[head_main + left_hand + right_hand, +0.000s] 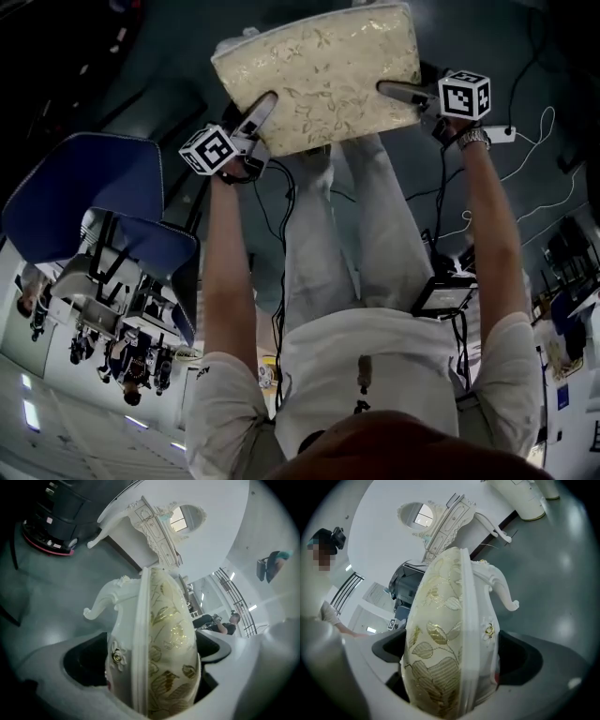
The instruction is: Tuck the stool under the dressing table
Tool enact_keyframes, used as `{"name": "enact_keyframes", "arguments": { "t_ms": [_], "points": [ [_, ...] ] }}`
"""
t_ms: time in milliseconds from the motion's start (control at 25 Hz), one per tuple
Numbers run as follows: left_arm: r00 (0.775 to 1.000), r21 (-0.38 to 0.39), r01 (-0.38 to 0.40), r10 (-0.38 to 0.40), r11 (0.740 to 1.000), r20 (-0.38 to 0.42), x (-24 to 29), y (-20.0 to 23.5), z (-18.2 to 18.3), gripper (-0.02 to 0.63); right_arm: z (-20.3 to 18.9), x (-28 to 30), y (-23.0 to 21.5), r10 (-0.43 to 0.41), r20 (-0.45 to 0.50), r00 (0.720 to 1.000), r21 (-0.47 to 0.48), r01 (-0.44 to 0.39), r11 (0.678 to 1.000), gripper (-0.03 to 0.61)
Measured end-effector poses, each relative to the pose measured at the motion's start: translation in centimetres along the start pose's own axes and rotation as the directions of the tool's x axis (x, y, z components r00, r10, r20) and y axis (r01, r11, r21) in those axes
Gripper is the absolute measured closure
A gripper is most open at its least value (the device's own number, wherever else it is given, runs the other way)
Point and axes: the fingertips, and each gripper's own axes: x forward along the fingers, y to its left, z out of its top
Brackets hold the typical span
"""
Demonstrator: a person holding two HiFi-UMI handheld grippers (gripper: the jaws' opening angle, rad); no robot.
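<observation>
The stool point(323, 67) has a cream cushion with gold leaf print and white carved legs. In the head view it hangs in front of me, held at both sides. My left gripper point(264, 111) is shut on the stool's left edge, and my right gripper point(392, 90) is shut on its right edge. In the left gripper view the stool point(159, 639) fills the jaws, cushion on the right, white frame and curved leg on the left. In the right gripper view the stool point(450, 644) sits clamped likewise. The white ornate dressing table point(154, 531) with an oval mirror stands ahead, the same dressing table point(445, 520) showing beyond the right gripper.
A blue chair point(94, 197) stands at my left. Cables point(525, 159) trail over the grey floor at the right. A dark machine with a red ring point(51, 522) stands left of the table. A person point(227, 625) sits far off; another person point(321, 550) stands at the right gripper view's left.
</observation>
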Motion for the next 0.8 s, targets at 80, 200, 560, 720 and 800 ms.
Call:
{"name": "enact_keyframes", "arguments": {
  "t_ms": [80,200,560,720,800],
  "points": [
    [1.000,-0.017,-0.018,0.018,1.000,0.019,1.5,-0.6,2.6,0.031,3.7,0.3,-0.4,0.013,-0.035,0.999,-0.002,-0.013,1.000,-0.023],
    [0.998,-0.019,-0.019,0.020,1.000,0.052,1.6,-1.9,5.4,0.029,7.1,0.5,0.9,0.019,-0.050,0.999,-0.025,-0.020,0.999,-0.023],
    [0.990,0.076,0.108,-0.100,0.991,-0.103,-7.7,3.5,-20.0,0.025,-24.0,-3.8,2.1,-0.096,0.126,0.987,0.020,0.094,0.995,-0.025],
    [0.979,0.131,0.124,-0.100,0.983,-0.179,-10.9,6.0,-34.3,0.021,-40.6,-6.3,-0.2,-0.108,0.197,0.975,0.064,0.097,0.993,-0.025],
    [0.978,0.130,0.120,-0.095,0.984,-0.184,-12.0,5.9,-34.0,0.020,-40.8,-5.9,0.9,-0.109,0.198,0.974,0.067,0.097,0.993,-0.025]
  ]
}}
